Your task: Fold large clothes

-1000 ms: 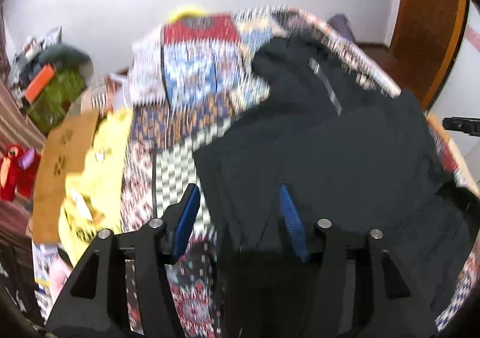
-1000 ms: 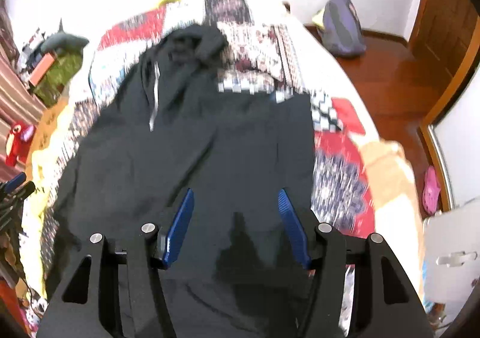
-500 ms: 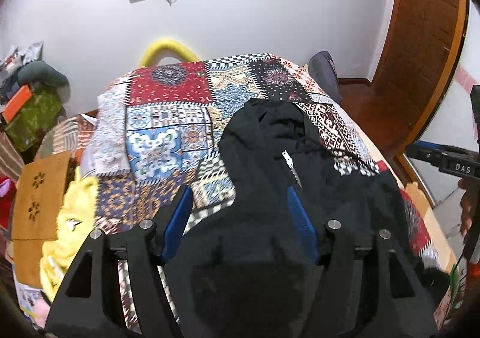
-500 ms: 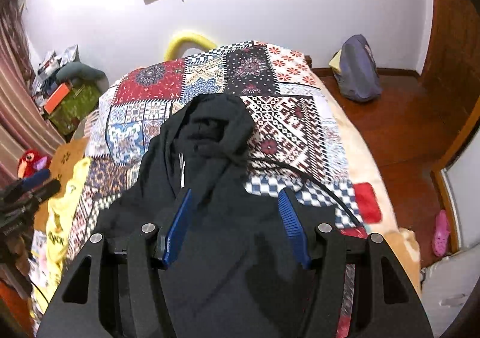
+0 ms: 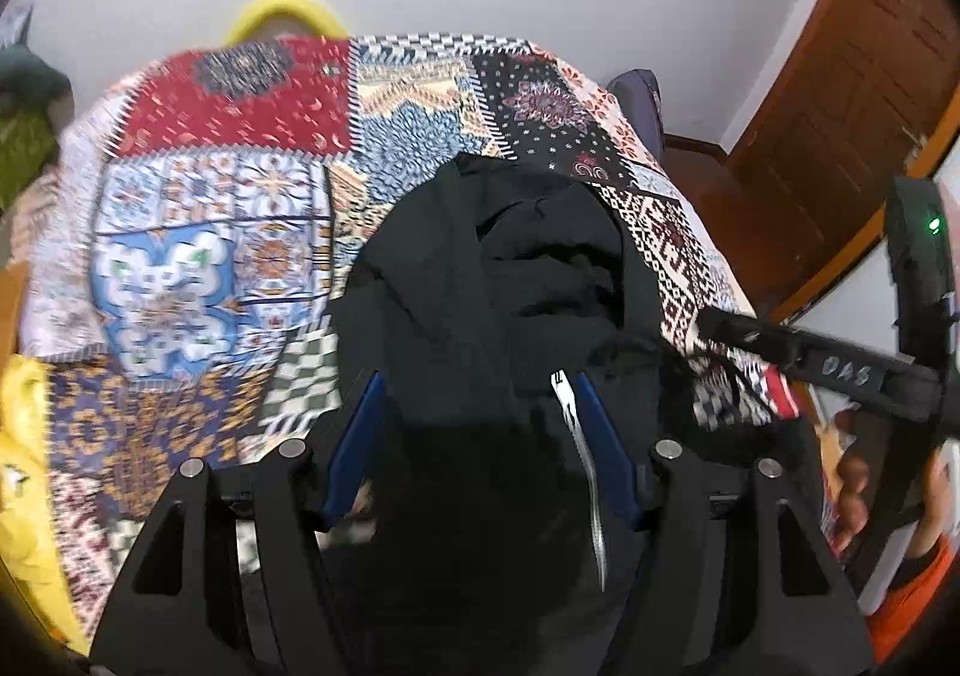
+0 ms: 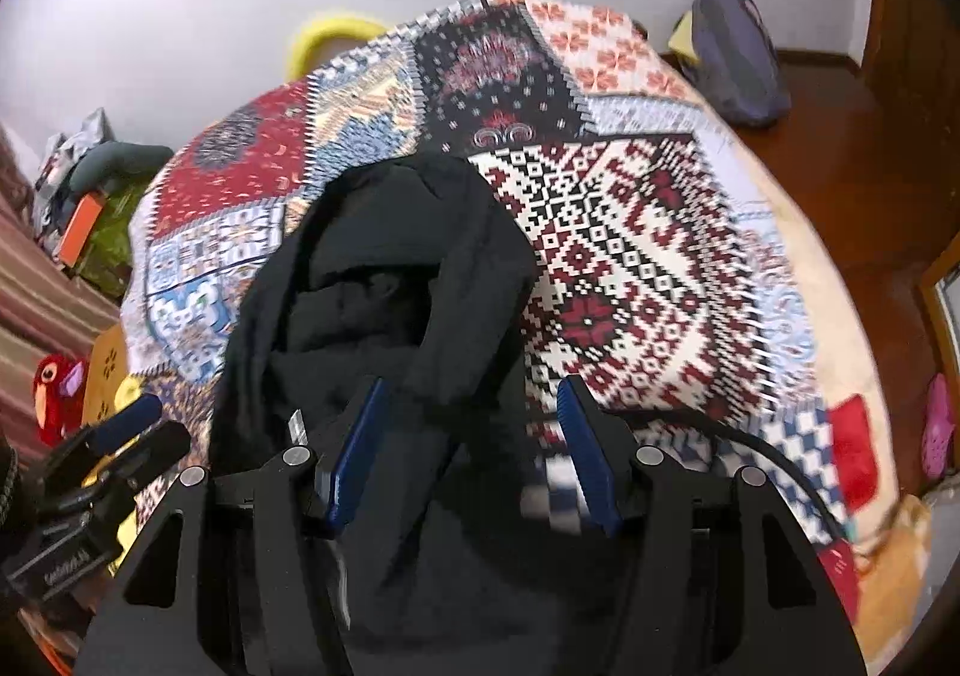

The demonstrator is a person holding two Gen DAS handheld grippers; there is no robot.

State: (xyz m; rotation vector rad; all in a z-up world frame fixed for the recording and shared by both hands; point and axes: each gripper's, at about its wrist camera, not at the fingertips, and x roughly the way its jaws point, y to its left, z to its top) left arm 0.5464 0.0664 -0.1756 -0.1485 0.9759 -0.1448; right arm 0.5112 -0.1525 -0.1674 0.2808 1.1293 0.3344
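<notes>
A black zip-up hoodie (image 5: 510,280) lies spread on a bed covered by a patchwork quilt (image 5: 228,178), its hood toward the upper middle of the frame and its silver zipper (image 5: 591,490) running down the lower centre of the left wrist view. The left gripper (image 5: 477,436) hangs over the hoodie's chest, its blue-padded jaws spread wide with only dark cloth seen between them, gripping nothing. In the right wrist view the hoodie (image 6: 384,280) fills the centre and lower left, the hood bunched just above the right gripper (image 6: 471,436), whose jaws also stand wide apart; the left pad sits over the black fabric and the right pad over the quilt (image 6: 636,256) beside the garment's edge. A black cable (image 6: 774,454) crosses the quilt at lower right. A purple backpack (image 6: 735,51) rests on the wooden floor (image 6: 840,147) at upper right, and a red plush toy (image 6: 54,397) shows at the left edge.
</notes>
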